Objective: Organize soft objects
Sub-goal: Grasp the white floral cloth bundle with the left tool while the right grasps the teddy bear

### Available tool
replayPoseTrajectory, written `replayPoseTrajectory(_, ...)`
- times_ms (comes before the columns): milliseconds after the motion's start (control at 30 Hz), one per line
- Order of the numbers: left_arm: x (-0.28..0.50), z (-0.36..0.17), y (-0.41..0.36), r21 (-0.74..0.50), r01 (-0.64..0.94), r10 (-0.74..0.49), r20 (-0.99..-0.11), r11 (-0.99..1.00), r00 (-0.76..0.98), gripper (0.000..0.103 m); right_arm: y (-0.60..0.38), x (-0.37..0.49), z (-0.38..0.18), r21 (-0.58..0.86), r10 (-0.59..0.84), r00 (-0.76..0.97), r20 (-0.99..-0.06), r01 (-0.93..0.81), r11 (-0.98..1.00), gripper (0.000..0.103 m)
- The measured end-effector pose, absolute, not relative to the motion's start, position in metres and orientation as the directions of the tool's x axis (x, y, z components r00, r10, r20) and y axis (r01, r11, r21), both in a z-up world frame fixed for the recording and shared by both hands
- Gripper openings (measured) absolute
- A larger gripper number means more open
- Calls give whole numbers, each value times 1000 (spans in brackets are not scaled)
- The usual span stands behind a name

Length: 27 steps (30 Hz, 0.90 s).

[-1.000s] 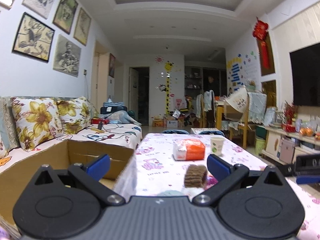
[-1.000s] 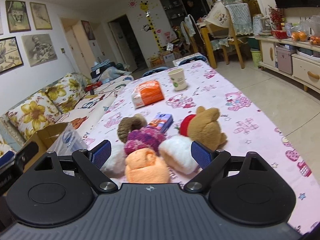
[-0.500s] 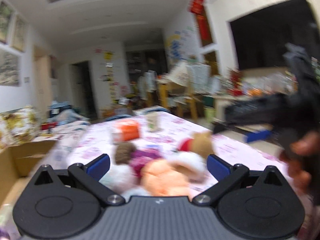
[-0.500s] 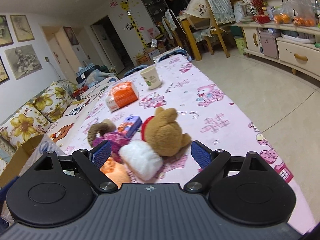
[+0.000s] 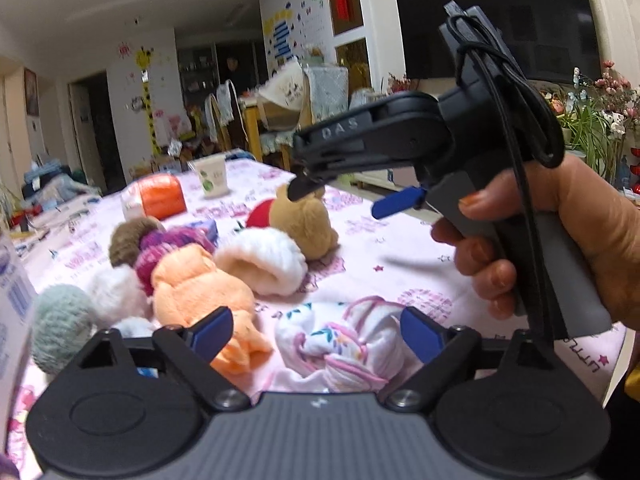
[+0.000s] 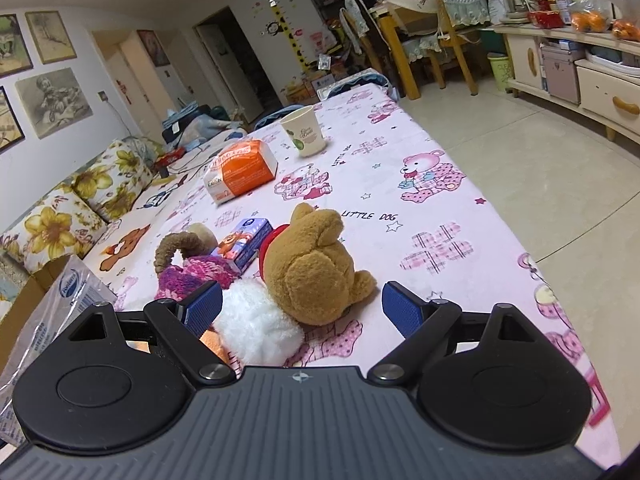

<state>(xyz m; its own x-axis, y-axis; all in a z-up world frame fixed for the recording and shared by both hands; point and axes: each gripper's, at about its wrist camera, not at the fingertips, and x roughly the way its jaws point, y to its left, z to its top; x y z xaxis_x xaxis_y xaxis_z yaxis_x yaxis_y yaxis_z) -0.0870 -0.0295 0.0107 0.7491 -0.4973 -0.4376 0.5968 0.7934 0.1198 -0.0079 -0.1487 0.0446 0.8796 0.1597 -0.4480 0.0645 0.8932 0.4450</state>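
Observation:
Soft things lie in a heap on the pink tablecloth (image 6: 440,208): a brown teddy bear (image 6: 312,272), a white fluffy roll (image 6: 256,324), a purple knitted piece (image 6: 188,276), an orange roll (image 5: 196,284), a grey-green ball (image 5: 60,320) and a white floral bundle (image 5: 344,344). My left gripper (image 5: 316,334) is open just above the floral bundle, empty. My right gripper (image 6: 298,310) is open and empty, its pads on either side of the bear and the white roll. In the left wrist view the right gripper (image 5: 356,196) hovers above the bear (image 5: 304,220).
An orange tissue pack (image 6: 244,172), a paper cup (image 6: 304,130) and a small blue box (image 6: 244,242) sit further along the table. A plastic bag (image 6: 60,312) and a cardboard box (image 6: 24,308) are at the left, by the sofa (image 6: 80,196).
My left gripper swung right from the cardboard box to the heap and now looks down on it. My right gripper shifted right and forward, from the orange roll towards the bear.

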Motion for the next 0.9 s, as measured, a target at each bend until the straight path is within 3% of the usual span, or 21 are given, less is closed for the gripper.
replayPoseTrajectory(367,-64,-4,-48,59,663,-519,-572,746,635,76,-150,16,43,399,183,865,-467,22,917,103)
replayPoseTrajectory(800,-54,-1,-46,15,680,-543,-589,733,598,73,-152,22,39,397,201,846,-493,14,918,103)
replayPoseTrajectory(900,-48,0,-43,-8,680,-553,-589,733,589,72,-152,23,37,402,202,835,-511,25,915,94)
